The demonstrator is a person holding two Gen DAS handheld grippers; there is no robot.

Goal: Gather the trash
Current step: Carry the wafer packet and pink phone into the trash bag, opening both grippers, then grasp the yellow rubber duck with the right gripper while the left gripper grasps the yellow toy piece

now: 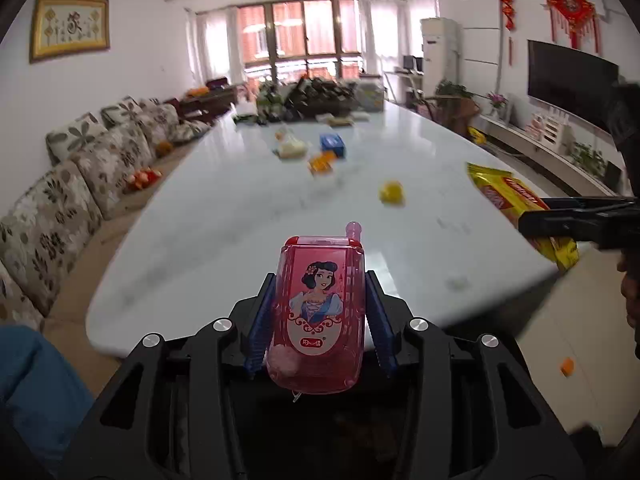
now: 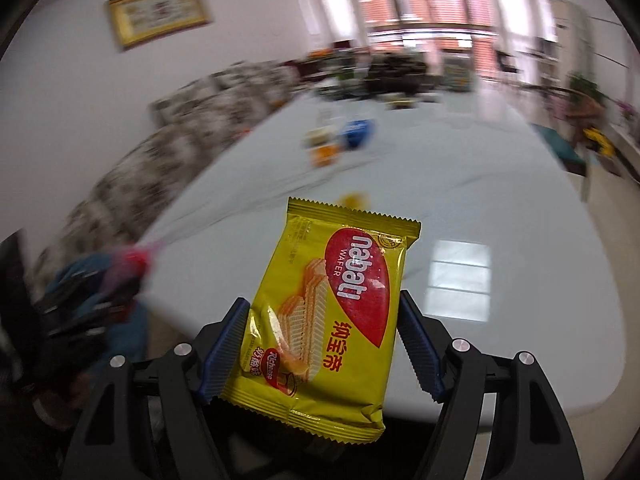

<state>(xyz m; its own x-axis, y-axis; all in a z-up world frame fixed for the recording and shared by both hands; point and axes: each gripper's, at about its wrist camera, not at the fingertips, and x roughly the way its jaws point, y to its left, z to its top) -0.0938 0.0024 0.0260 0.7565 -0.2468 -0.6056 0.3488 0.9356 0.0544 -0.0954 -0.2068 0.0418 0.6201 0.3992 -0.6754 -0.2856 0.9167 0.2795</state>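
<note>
My left gripper (image 1: 318,312) is shut on a pink toy flip phone (image 1: 318,316) with a princess picture, held above the near end of the white table (image 1: 224,216). My right gripper (image 2: 324,332) is shut on a yellow Nabati wafer packet (image 2: 324,316), also held above the table's near end. The packet (image 1: 516,204) and the right gripper (image 1: 576,220) show at the right edge of the left wrist view. The left gripper with the phone appears blurred at the left of the right wrist view (image 2: 116,280).
On the table farther off lie a small yellow item (image 1: 392,192), an orange packet (image 1: 322,162), a blue box (image 1: 332,144), a pale wrapper (image 1: 290,148). A dark heap (image 1: 316,96) stands at the far end. A floral sofa (image 1: 80,184) runs along the left.
</note>
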